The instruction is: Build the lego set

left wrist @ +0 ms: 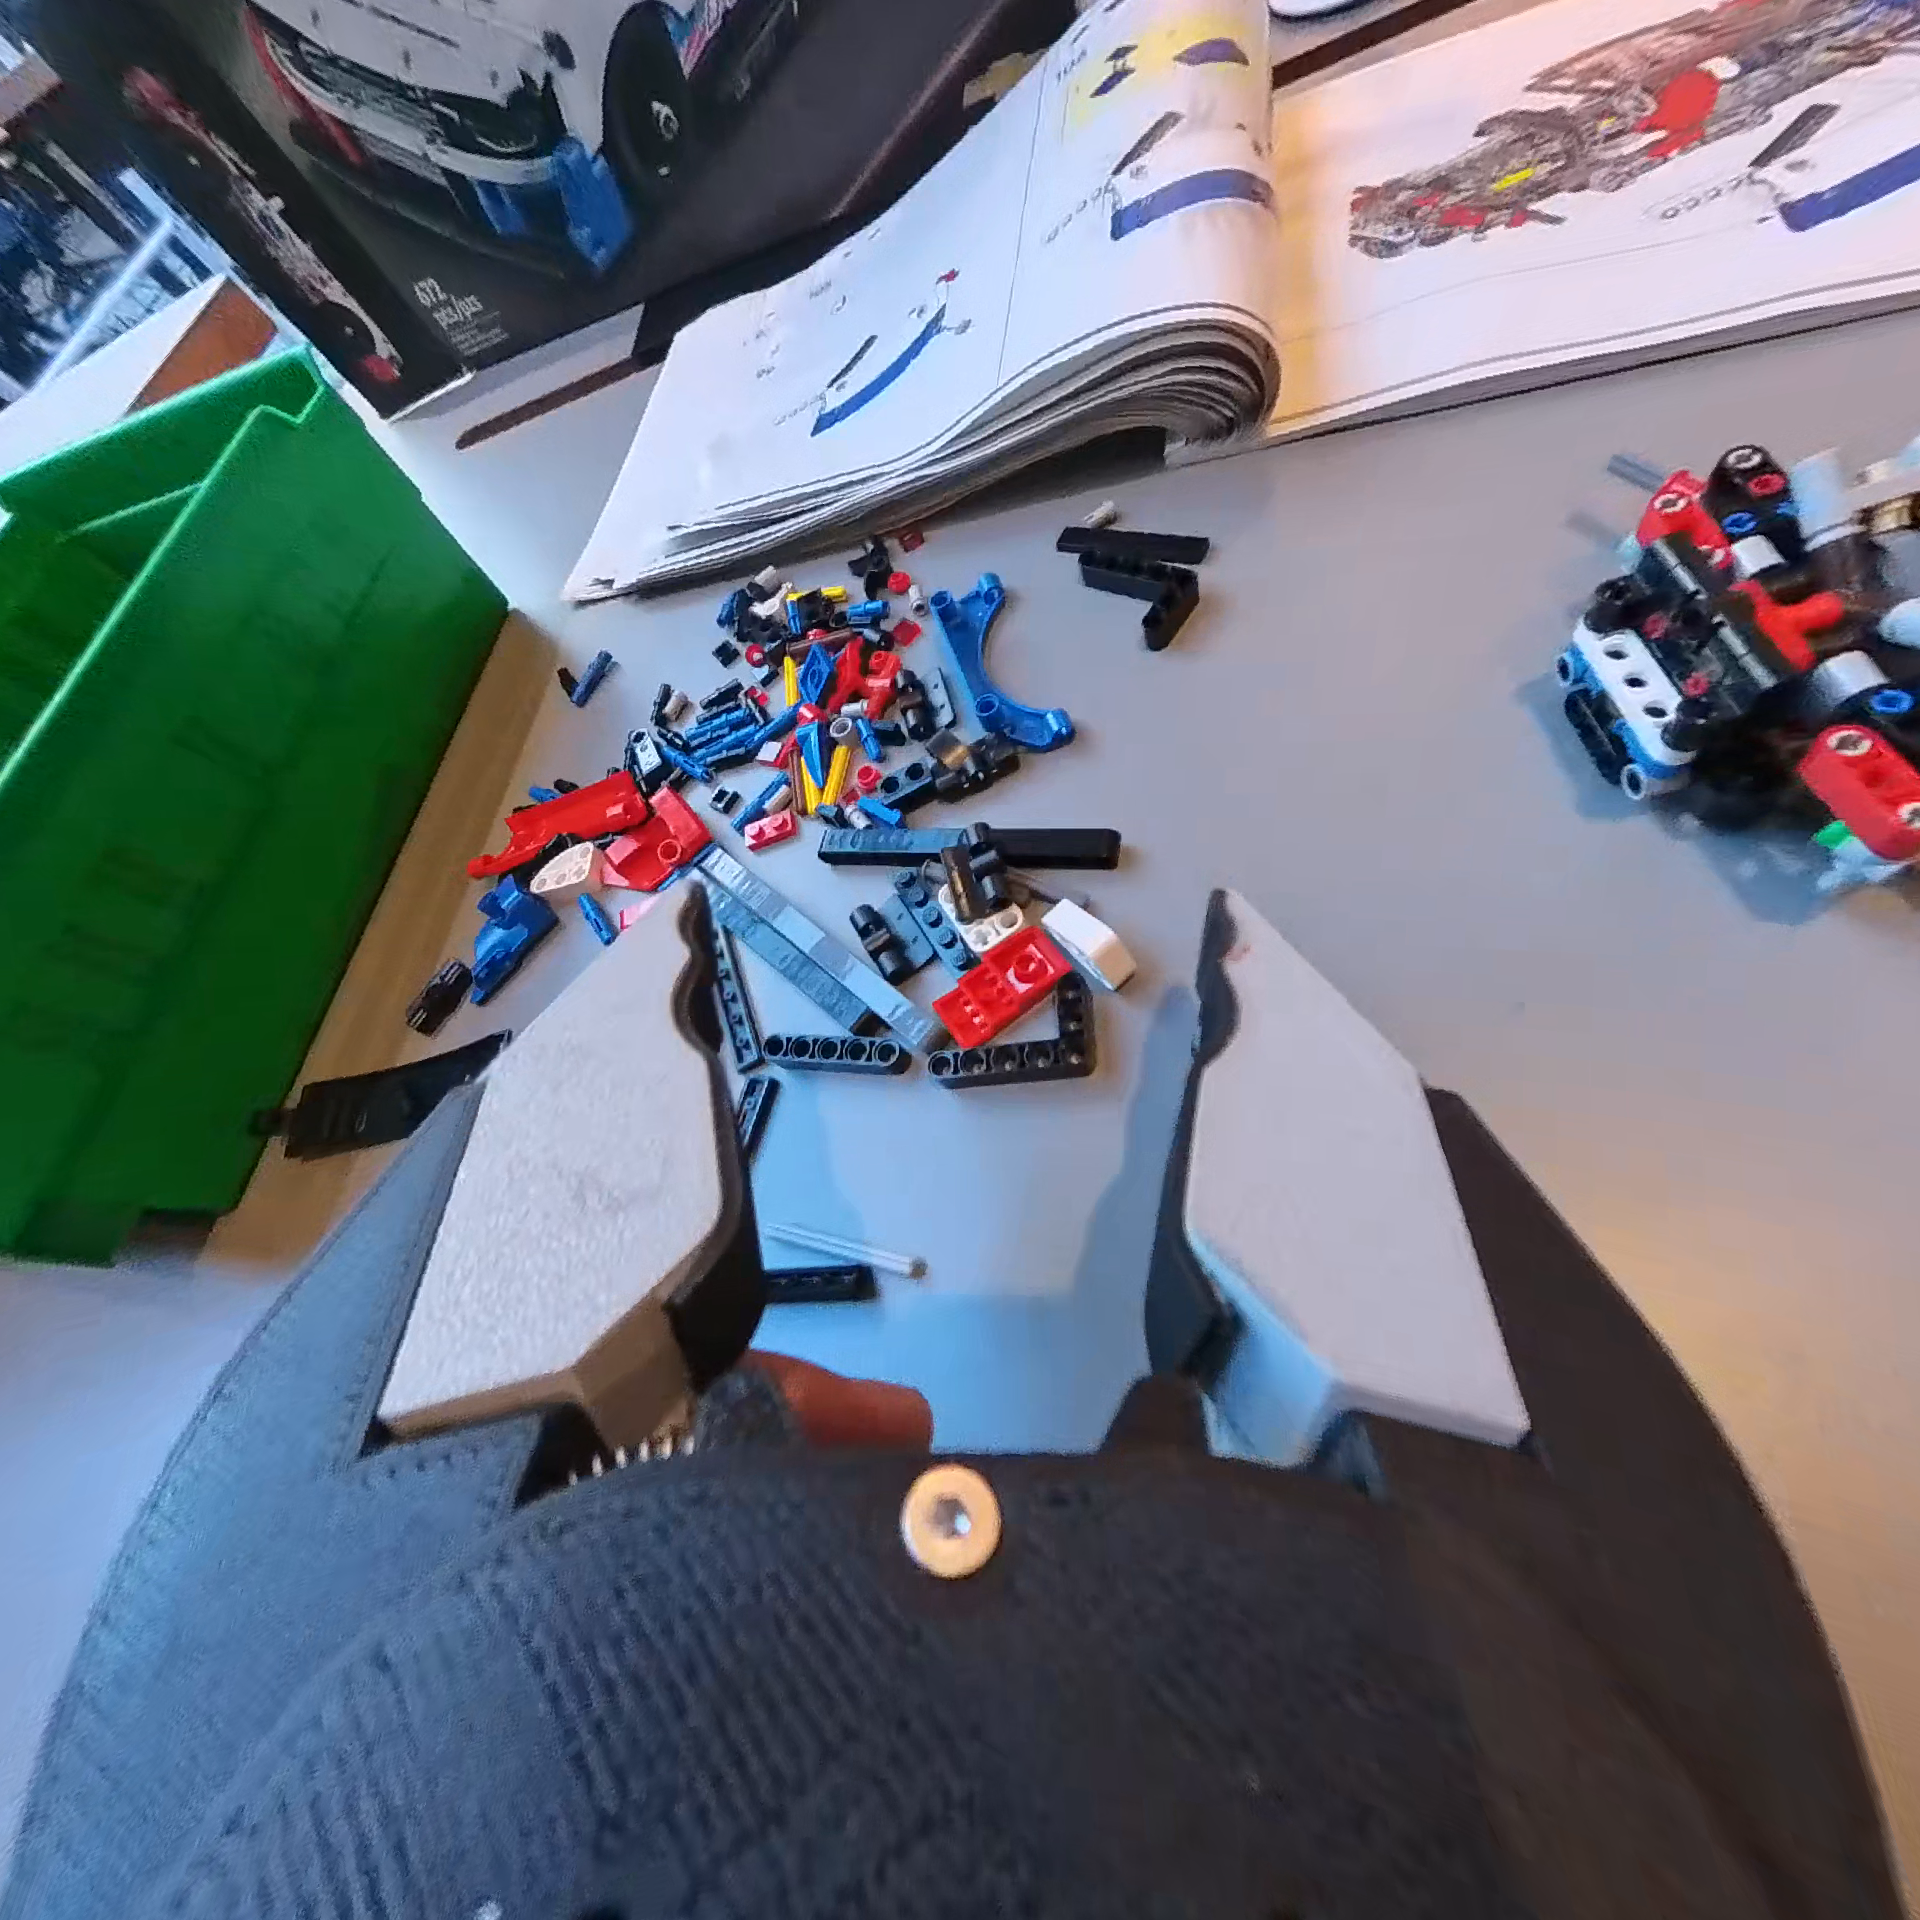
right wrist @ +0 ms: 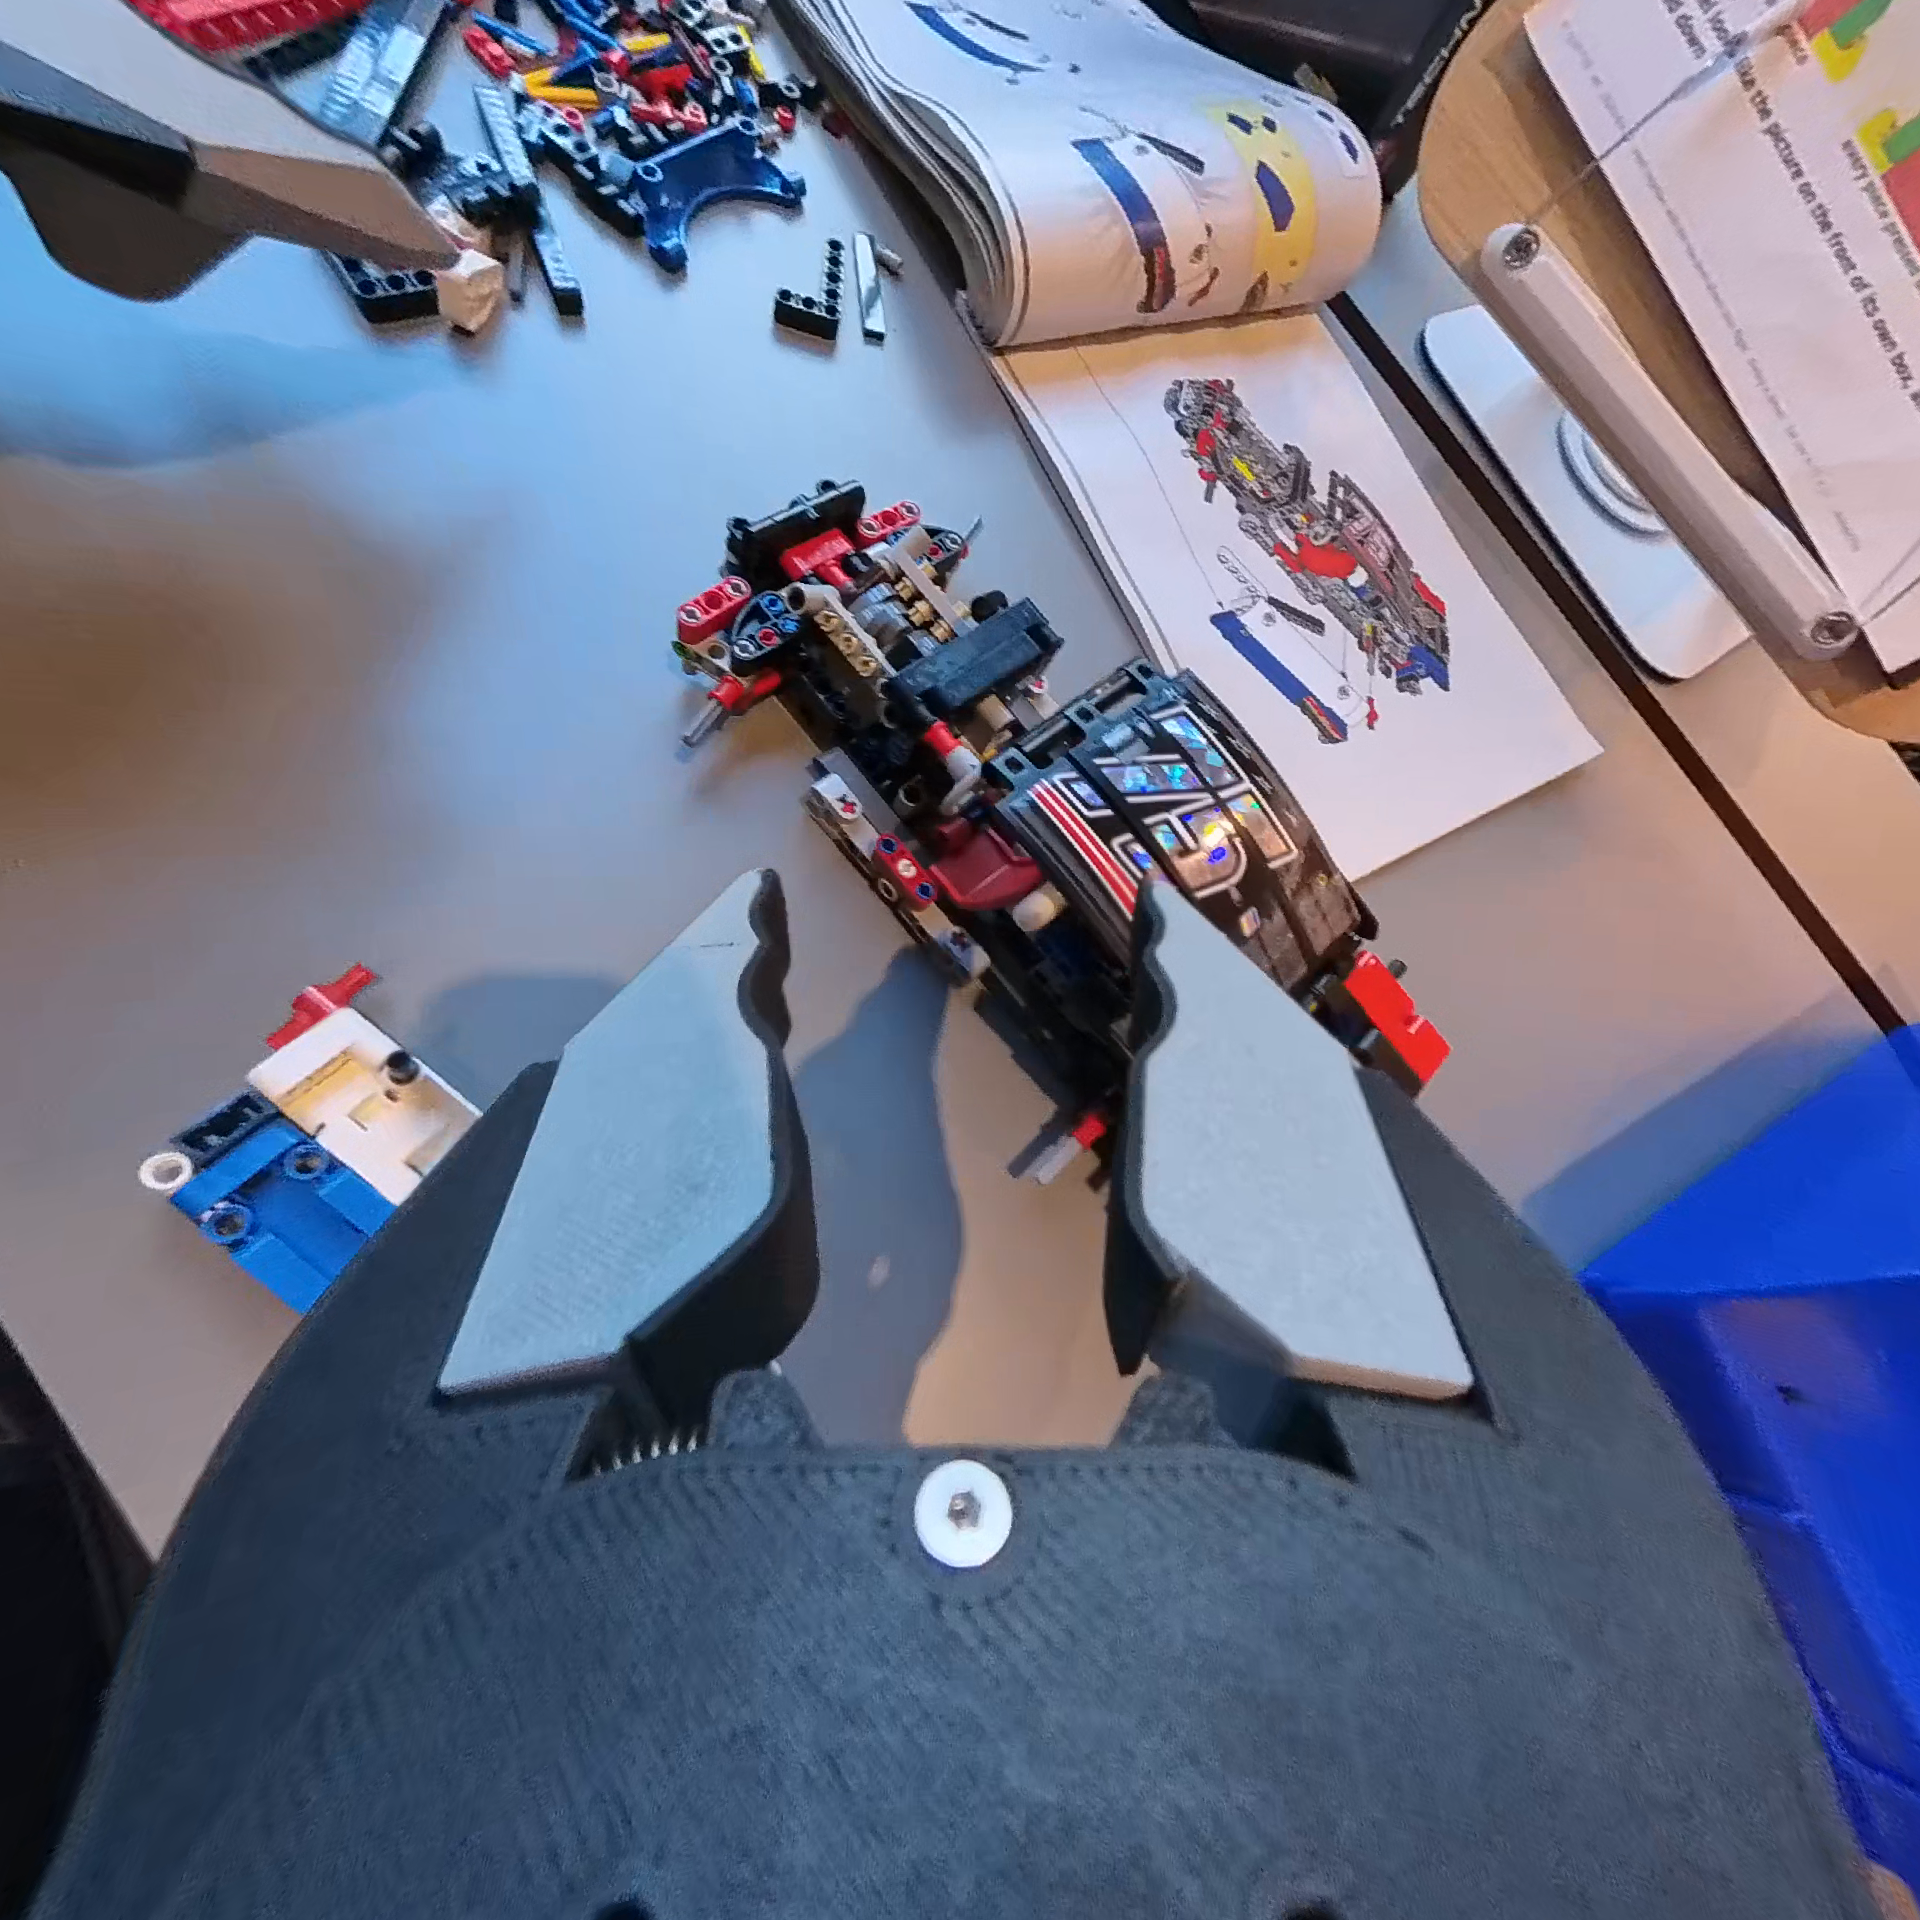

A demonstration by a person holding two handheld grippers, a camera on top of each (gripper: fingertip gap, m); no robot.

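Right wrist view shows the right tongs open and empty over the half-built car chassis mid-desk: rigid but snap-apart, best gripped across its black frame. Left tongs gape empty over loose pieces.

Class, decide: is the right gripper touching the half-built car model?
Cannot tell. In the right wrist view the open right gripper overlaps the car model, one finger hiding its side, so neither contact nor gap shows.
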